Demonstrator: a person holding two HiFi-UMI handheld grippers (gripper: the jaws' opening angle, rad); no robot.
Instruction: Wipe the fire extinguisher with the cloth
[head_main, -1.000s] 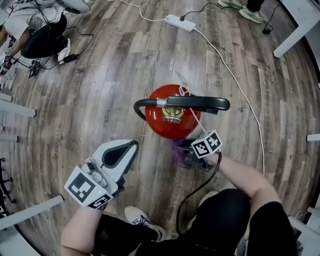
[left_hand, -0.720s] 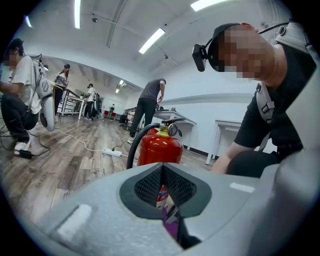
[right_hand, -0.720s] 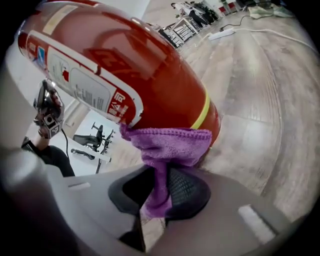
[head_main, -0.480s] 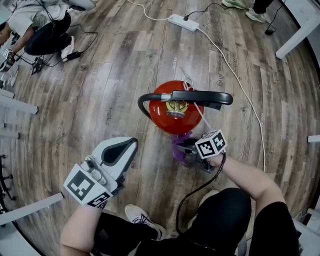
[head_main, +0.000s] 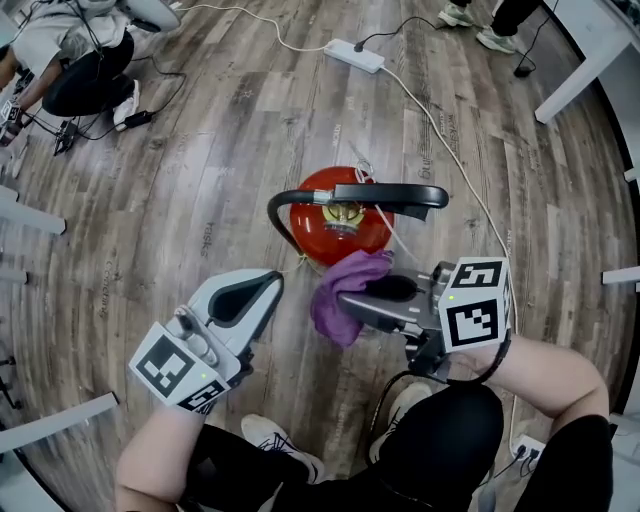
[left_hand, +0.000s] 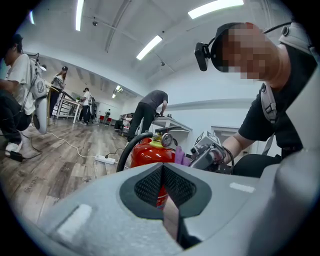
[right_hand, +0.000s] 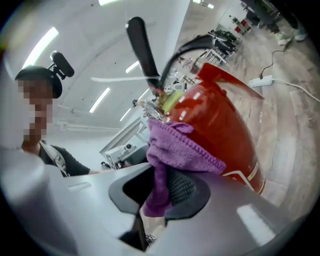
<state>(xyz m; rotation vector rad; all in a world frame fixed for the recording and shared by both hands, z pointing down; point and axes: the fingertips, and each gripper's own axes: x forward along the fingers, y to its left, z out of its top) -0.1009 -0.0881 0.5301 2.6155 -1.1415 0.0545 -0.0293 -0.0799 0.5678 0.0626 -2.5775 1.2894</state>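
Note:
A red fire extinguisher stands upright on the wood floor, with a black handle and a black hose on top. My right gripper is shut on a purple cloth, which it holds against the near upper side of the cylinder. In the right gripper view the cloth hangs bunched between the jaws of the right gripper and lies on the extinguisher just below the valve. My left gripper stays shut and empty, left of the cylinder and apart from it. From the left gripper the extinguisher shows ahead.
A white power strip lies on the floor beyond, and its white cable runs past the extinguisher's right side. A seated person is at the upper left. A white table leg stands at the upper right. My shoe is below.
My right gripper has risen with the purple cloth from low on the extinguisher's near side up to near its top. The left gripper has kept still.

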